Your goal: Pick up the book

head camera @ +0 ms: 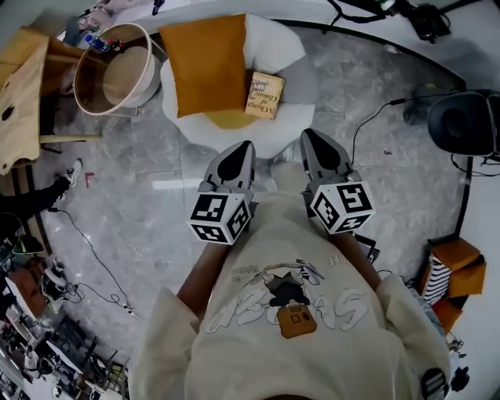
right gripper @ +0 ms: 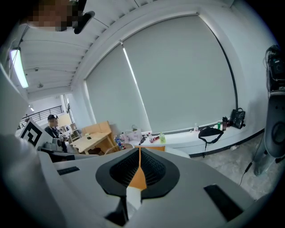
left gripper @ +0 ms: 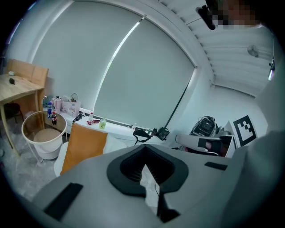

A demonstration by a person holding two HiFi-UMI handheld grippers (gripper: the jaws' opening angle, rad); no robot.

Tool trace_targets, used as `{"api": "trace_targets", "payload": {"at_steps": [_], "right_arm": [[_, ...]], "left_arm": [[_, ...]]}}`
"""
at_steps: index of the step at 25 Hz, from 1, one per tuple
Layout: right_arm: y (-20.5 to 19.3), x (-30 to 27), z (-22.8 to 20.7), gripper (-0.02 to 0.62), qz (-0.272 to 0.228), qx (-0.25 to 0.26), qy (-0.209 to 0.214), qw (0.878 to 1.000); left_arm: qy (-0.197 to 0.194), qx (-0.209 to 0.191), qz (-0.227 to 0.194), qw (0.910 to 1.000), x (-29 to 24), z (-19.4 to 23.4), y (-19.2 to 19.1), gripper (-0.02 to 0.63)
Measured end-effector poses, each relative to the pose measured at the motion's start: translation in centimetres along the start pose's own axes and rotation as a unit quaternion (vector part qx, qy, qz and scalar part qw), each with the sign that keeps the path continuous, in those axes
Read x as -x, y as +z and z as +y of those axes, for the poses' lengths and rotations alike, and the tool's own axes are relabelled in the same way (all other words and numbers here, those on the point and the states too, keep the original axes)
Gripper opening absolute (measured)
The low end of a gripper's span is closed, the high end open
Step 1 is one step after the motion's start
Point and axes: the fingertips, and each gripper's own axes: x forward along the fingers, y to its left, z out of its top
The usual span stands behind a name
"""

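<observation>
The book (head camera: 264, 94), tan with dark print on its cover, lies flat on a white round seat (head camera: 273, 55), just right of an orange cushion (head camera: 207, 62). Both grippers hang side by side over the floor in front of the seat and point at it. The left gripper (head camera: 244, 147) has its jaws together and empty, short of the seat's near edge. The right gripper (head camera: 310, 134) is shut and empty too, its tip just below and right of the book. The left gripper view shows the cushion (left gripper: 84, 144) but not the book. In the right gripper view only an orange sliver shows between the jaws.
A round white tub (head camera: 117, 69) on a stand is left of the seat, with a wooden table (head camera: 19, 94) beyond it. Cables (head camera: 367, 117) trail over the marble floor. A black round device (head camera: 465, 121) stands at the right. A white counter (head camera: 375, 19) curves behind.
</observation>
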Motion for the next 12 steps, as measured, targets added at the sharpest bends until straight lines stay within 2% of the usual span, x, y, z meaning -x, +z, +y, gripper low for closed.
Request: {"api": "trace_targets", "payload": {"at_steps": [7, 12], "right_arm": [[2.3, -1.2, -5.8, 0.029, -0.004, -0.004, 0.030, 1.000], [2.4, -2.8, -8.1, 0.029, 0.006, -0.002, 0.064, 0.998]], "left_arm": [[0.016, -0.009, -0.004, 0.9998, -5.2, -2.8, 1.7, 0.006], [0.030, -0.021, -0.006, 0.9993, -8.1, -4.2, 2.0, 0.006]]}}
